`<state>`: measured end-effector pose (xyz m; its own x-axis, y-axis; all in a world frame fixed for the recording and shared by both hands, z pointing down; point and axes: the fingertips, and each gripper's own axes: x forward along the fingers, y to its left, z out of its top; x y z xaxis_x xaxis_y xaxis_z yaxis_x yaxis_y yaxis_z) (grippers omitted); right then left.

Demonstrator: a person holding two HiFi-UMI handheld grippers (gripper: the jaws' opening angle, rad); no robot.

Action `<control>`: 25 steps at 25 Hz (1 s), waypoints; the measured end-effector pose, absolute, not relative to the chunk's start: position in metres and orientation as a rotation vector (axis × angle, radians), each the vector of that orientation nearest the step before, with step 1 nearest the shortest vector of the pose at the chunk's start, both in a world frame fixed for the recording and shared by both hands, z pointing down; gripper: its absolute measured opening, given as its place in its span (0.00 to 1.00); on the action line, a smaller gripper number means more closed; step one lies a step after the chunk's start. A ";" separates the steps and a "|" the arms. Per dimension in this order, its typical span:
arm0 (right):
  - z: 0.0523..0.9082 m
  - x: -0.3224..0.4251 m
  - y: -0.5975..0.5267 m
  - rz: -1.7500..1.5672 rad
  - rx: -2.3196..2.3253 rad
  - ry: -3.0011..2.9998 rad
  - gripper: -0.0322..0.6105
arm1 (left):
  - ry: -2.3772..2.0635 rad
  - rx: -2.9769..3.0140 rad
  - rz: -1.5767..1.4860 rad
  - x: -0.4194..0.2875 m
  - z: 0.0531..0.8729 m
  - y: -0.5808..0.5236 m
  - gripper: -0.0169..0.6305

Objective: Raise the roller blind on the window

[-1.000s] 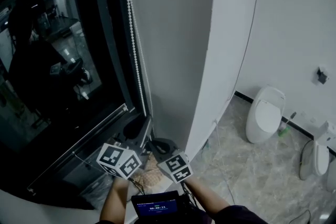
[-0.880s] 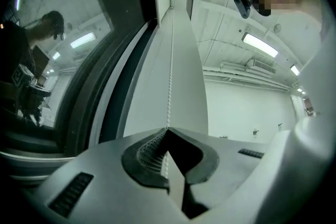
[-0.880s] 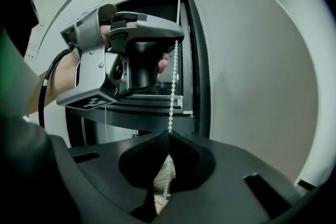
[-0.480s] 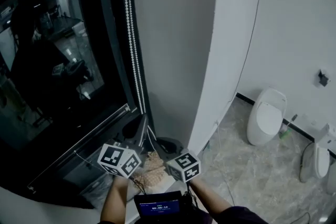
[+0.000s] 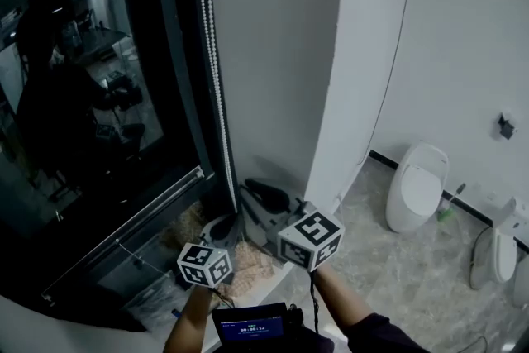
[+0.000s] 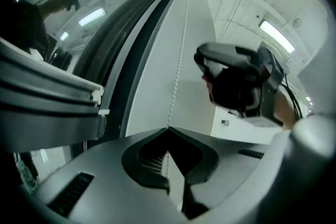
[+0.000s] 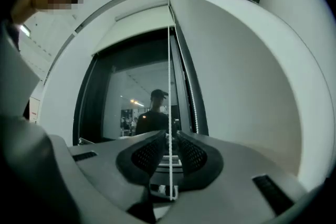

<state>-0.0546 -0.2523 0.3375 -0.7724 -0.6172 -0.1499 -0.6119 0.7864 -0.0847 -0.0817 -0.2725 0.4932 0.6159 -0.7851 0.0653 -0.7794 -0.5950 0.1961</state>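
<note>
From where I stand, the left gripper [image 6: 168, 131] sits lowest. Its fingers [image 6: 142, 161] are pressed together at the tips, with the bead chain [image 7: 169, 71] pinched between them and running straight up from the pinch. Just above and to its right, the right gripper [image 7: 169, 147] has its fingers [image 7: 195, 157] a narrow slit apart. The chain hangs in that slit, touching neither pad as far as I can see. That looks like the weak spot: a pull from the right while the slit is open would simply slip. If the left fingers let go first, I'd expect the chain to run free and the blind to sag down. A tug angled away from the glass could, I think, jerk the beads off their wheel at the top. A second run of beads hangs just right of the right fingers, and hauling the wrong run would lower the blind. Beyond the fingers is the dark window [image 5: 83, 112]. Across its top is a pale band I take for the roller blind [image 7: 139, 26], with most of the glass uncovered. The only container is a white toilet [image 5: 416, 182] on the floor well to the right of the right fingers. Its lid seems down, so I cannot tell what is in it.
</note>
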 end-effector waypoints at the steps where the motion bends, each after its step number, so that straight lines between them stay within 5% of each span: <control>1: 0.333 -0.057 -0.253 -0.029 -0.965 2.819 0.13 | -1.280 2.613 -0.012 -0.081 0.509 -0.270 0.04; 14: 0.273 -0.083 -0.260 0.170 -0.971 2.824 0.14 | -1.204 2.515 0.101 -0.080 0.575 -0.253 0.04; 15: 0.274 -0.084 -0.260 0.166 -0.970 2.823 0.08 | -1.191 2.512 0.083 -0.079 0.575 -0.252 0.04; 25: 0.278 -0.067 -0.273 0.391 -1.198 2.779 0.07 | -1.142 2.588 -0.168 -0.101 0.502 -0.236 0.05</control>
